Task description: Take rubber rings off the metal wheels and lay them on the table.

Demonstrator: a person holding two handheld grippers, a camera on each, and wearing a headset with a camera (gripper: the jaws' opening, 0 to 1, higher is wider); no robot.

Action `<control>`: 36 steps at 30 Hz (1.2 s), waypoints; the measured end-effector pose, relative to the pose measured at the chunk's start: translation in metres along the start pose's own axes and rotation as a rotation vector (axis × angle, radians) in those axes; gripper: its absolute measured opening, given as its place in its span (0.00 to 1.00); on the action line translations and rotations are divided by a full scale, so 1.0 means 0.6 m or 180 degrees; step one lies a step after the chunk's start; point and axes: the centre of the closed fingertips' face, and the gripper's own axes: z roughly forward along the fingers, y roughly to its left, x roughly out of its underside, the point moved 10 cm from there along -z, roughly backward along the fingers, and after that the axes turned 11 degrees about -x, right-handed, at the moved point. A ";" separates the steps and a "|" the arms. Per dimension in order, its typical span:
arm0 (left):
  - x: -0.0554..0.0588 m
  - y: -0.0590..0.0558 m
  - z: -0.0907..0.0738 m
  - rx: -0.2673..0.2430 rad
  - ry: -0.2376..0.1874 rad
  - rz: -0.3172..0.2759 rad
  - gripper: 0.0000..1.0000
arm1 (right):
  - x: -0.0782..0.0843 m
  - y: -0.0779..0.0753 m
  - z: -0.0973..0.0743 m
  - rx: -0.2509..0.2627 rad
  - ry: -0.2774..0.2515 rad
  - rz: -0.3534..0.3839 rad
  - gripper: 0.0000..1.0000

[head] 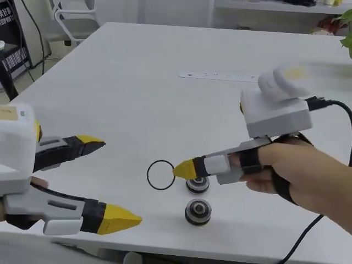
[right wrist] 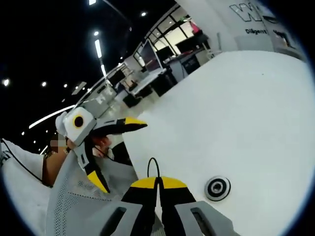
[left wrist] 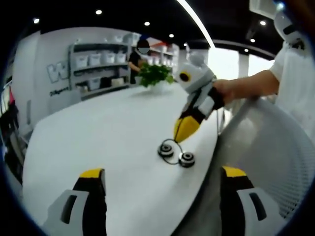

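Observation:
My right gripper (head: 179, 170) comes in from the right and is shut on a thin black rubber ring (head: 160, 175), which sticks out to the left of its yellow tips, low over the white table (head: 165, 99). In the right gripper view the ring (right wrist: 153, 168) rises edge-on from the closed tips (right wrist: 157, 181). Two metal wheels stand by the front edge: one (head: 198, 185) just under the right gripper, the other (head: 198, 212) nearer me. My left gripper (head: 118, 182) is open at the lower left, holding nothing. In the left gripper view it (left wrist: 162, 171) faces both wheels (left wrist: 187, 159).
A pale ruler-like strip (head: 217, 76) lies far back on the table. A black cable (head: 330, 104) trails from the right gripper. A chair (head: 71, 22) stands beyond the far left corner, and a plant (head: 346, 27) at the far right. The table's front edge runs close behind the wheels.

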 end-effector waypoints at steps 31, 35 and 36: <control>0.005 -0.009 0.003 0.0157 0.0118 0.0080 0.93 | 0.054 -0.058 0.040 0.0397 0.0300 0.0043 0.00; 0.006 -0.008 0.003 0.0148 0.0123 0.0069 0.93 | 0.053 -0.060 0.039 0.0406 0.0316 -0.0002 0.01; 0.006 -0.007 0.003 0.0146 0.0126 0.0067 0.92 | 0.052 -0.060 0.039 0.0425 0.0317 -0.0022 0.02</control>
